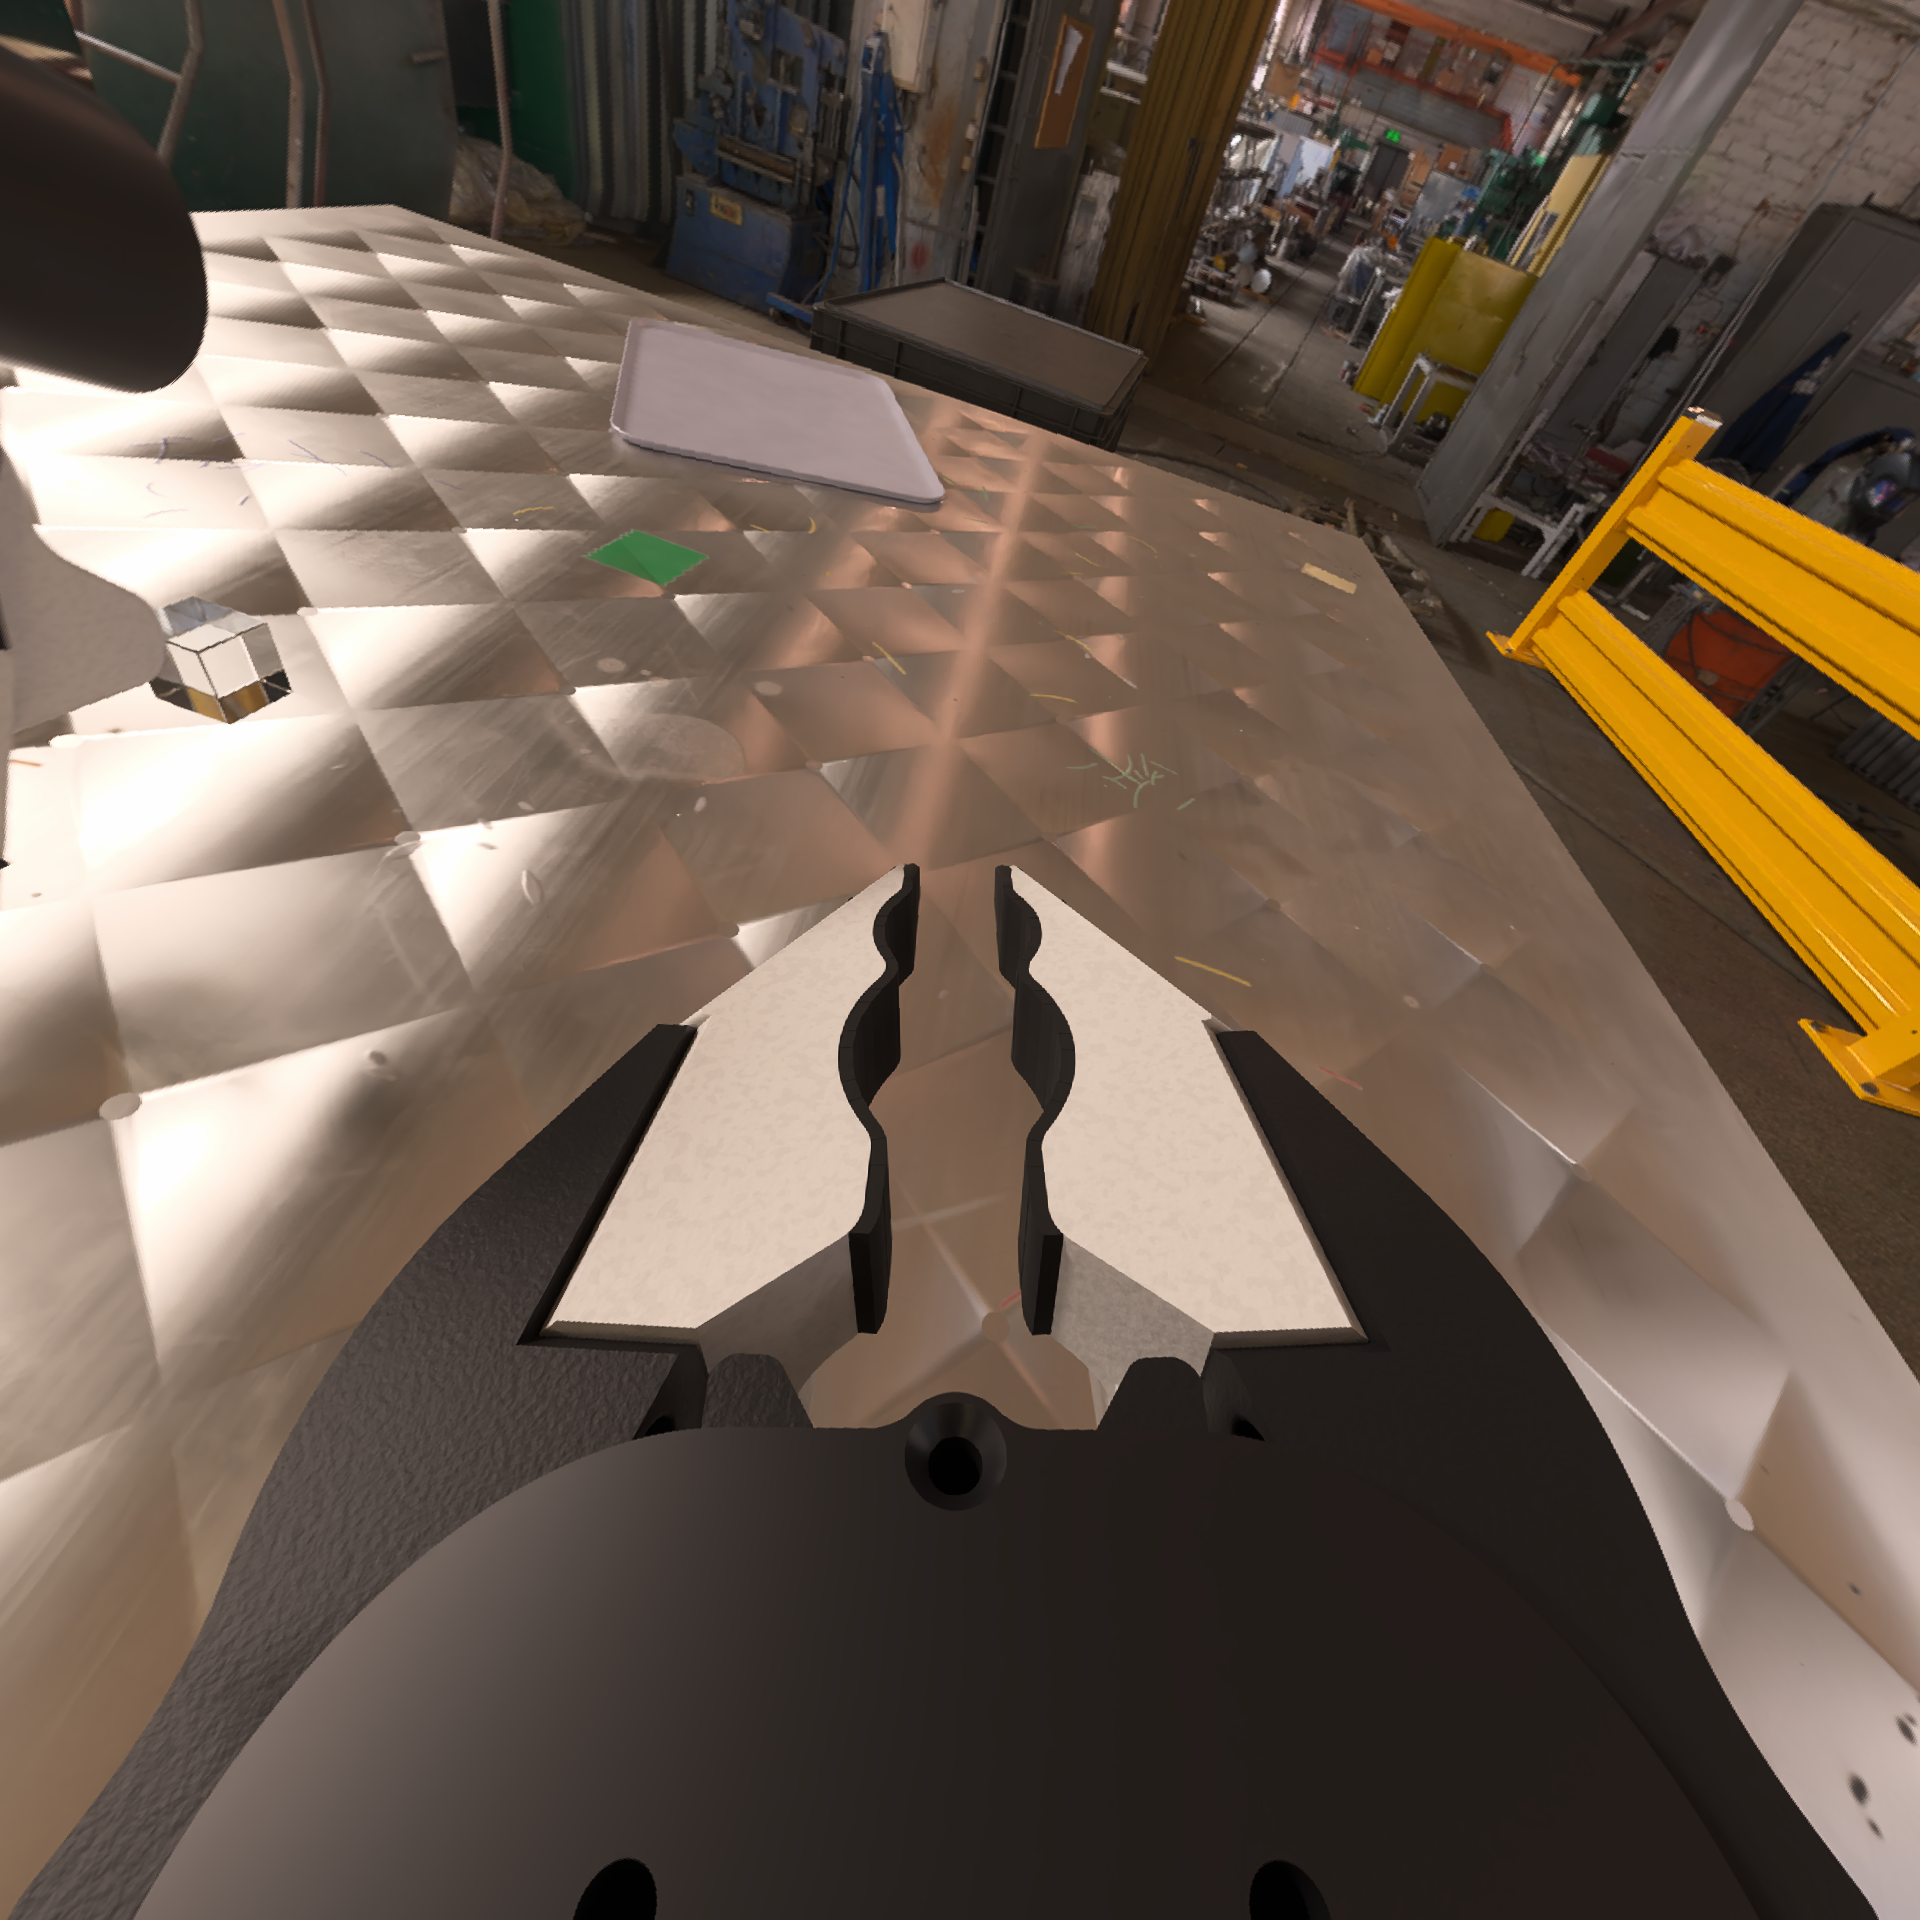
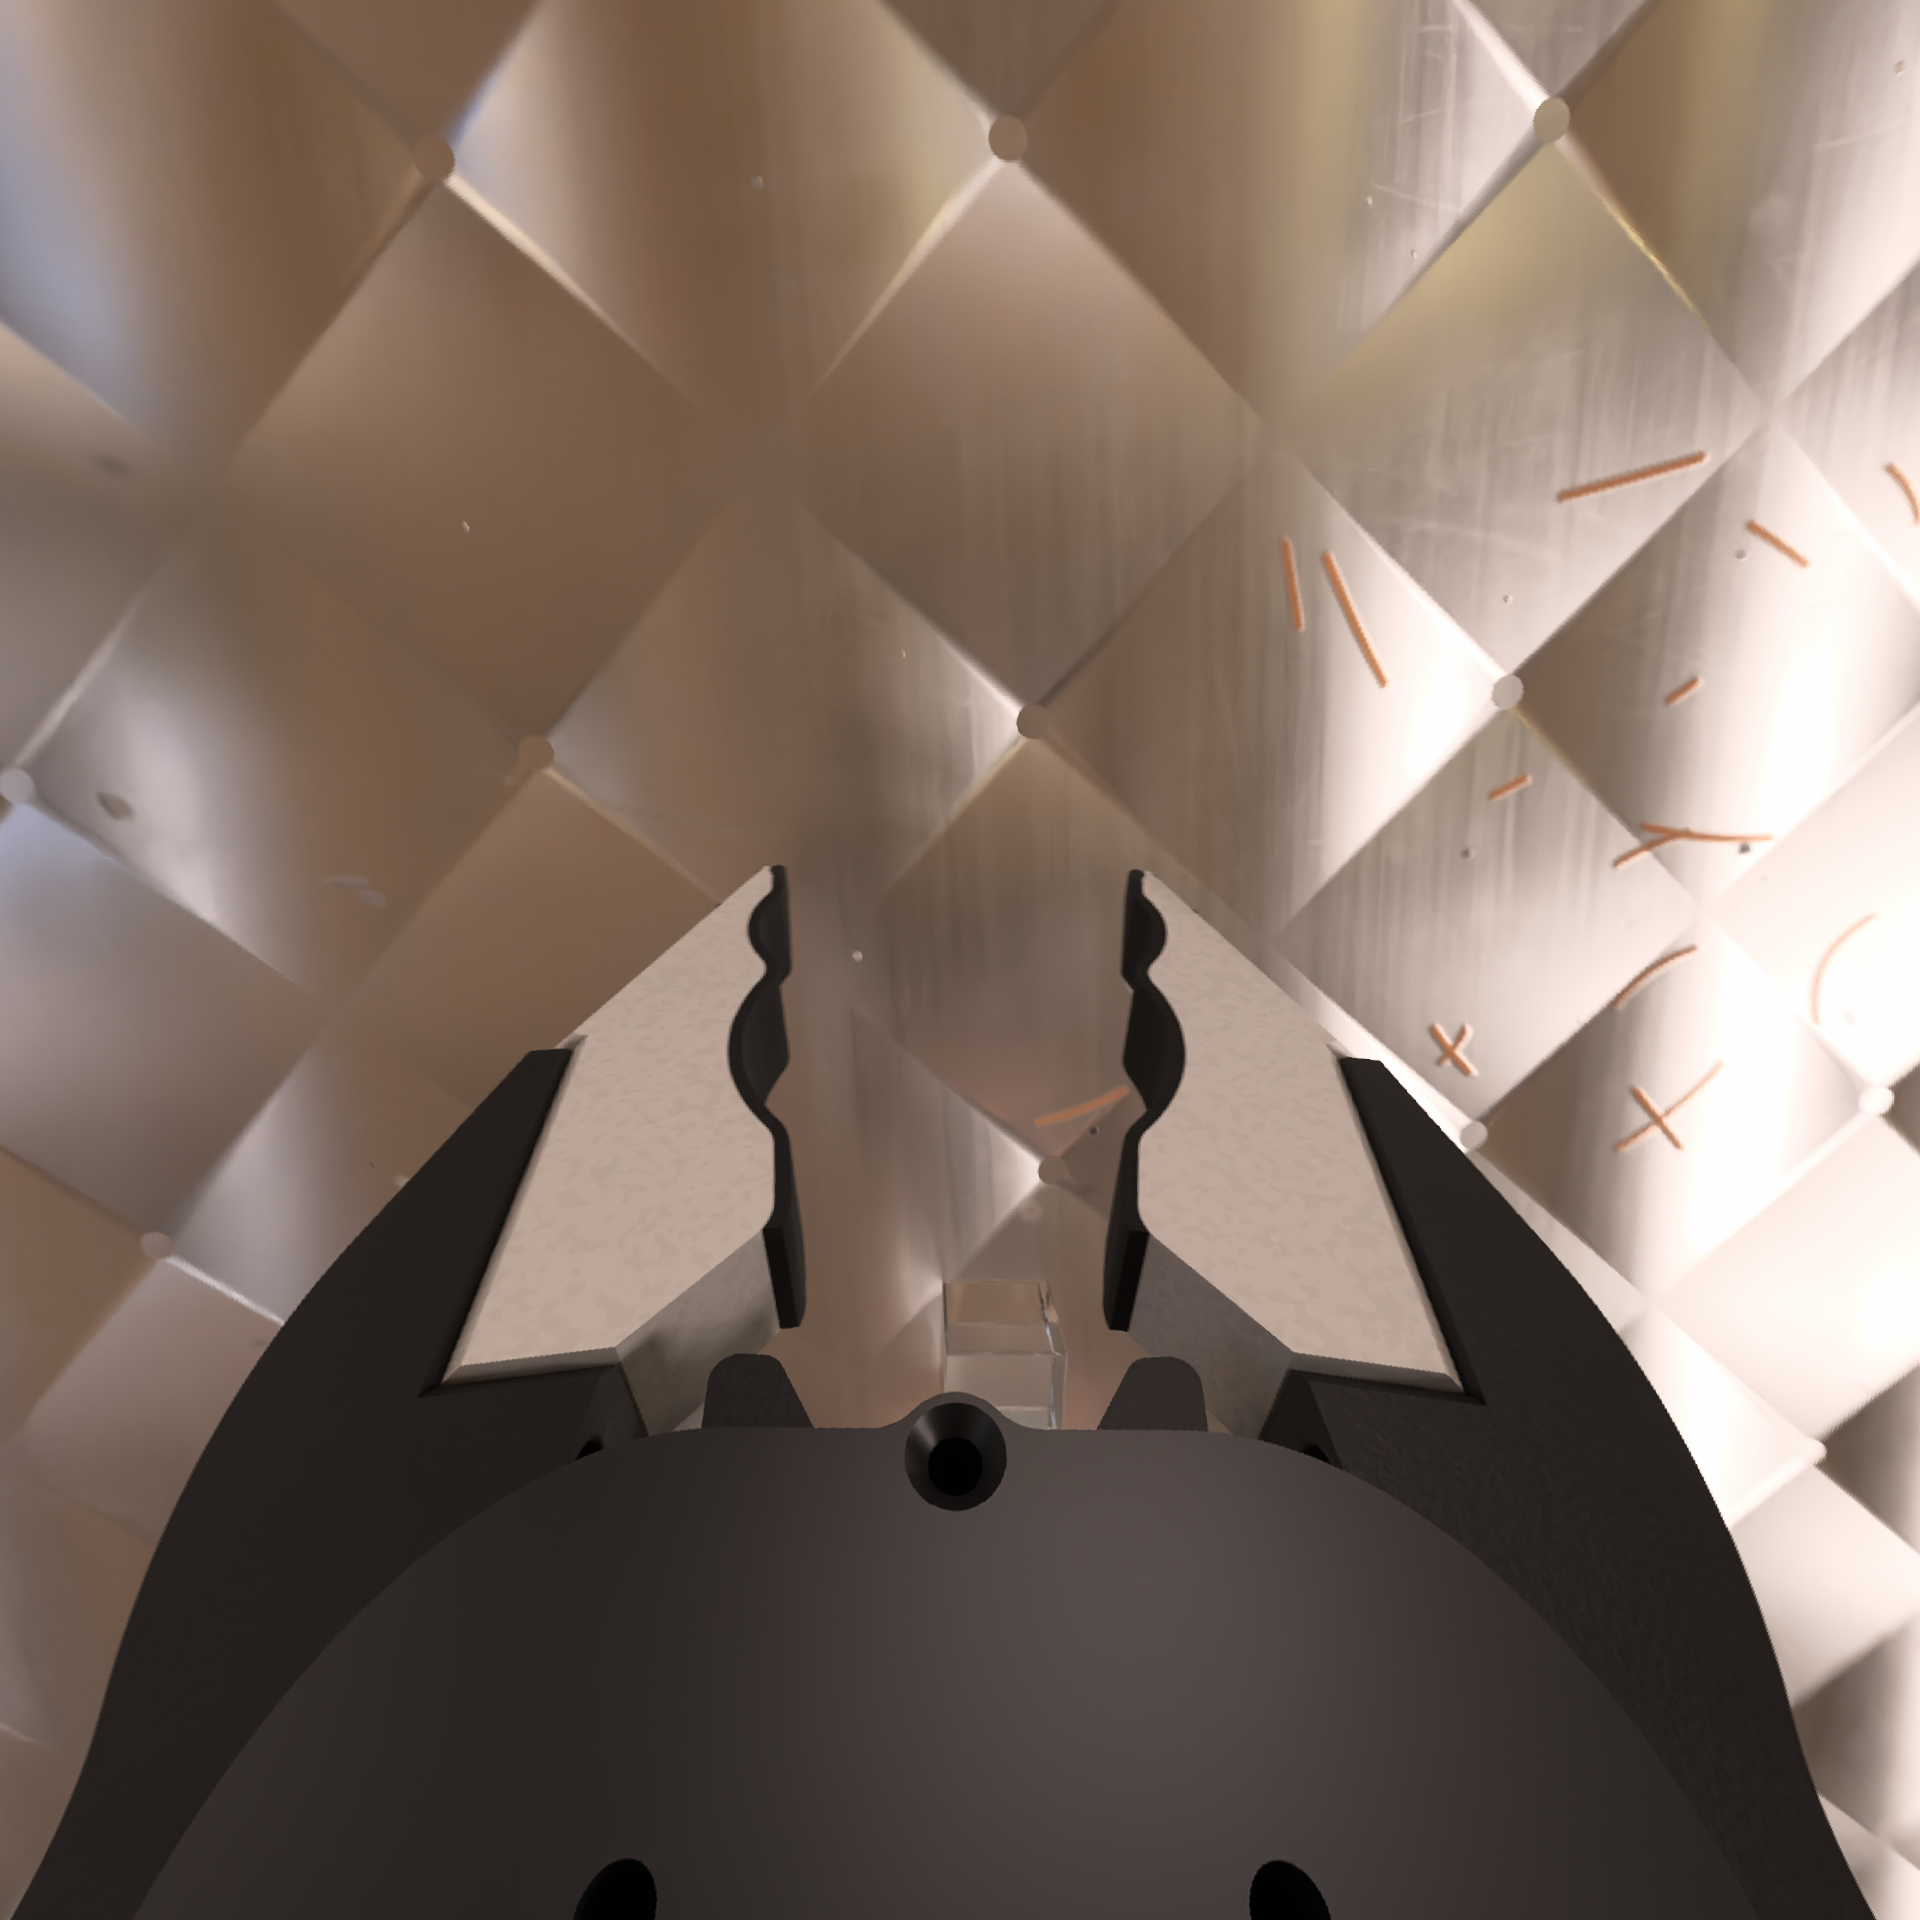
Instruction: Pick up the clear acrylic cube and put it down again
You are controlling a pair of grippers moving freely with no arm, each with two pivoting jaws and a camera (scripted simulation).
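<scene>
The clear cube (image 1: 221,659), probably rigid, light and slippery, lay on the metal table (image 1: 935,644); opposite flat faces suited gripping. The right gripper (image 2: 954,883) stood apart, empty; the left gripper (image 1: 956,883) was nearly together, empty.

I see the table (image 1: 1039,644) as brushed metal, glossy, its quilted diamond facets catching warm glare, with fine scratches and small scuffs. The cube (image 1: 223,660) looks like clear, polished acrylic, its edges bright. My left gripper (image 1: 956,883) has a matt, finely grained black plastic body, pale speckled fingers (image 1: 748,1122) and smooth dark pads. The right gripper (image 2: 956,883) is finished the same. The tray (image 1: 769,416) reads as smooth satin grey. The rack (image 1: 1745,665) is glossy yellow painted metal.
</scene>
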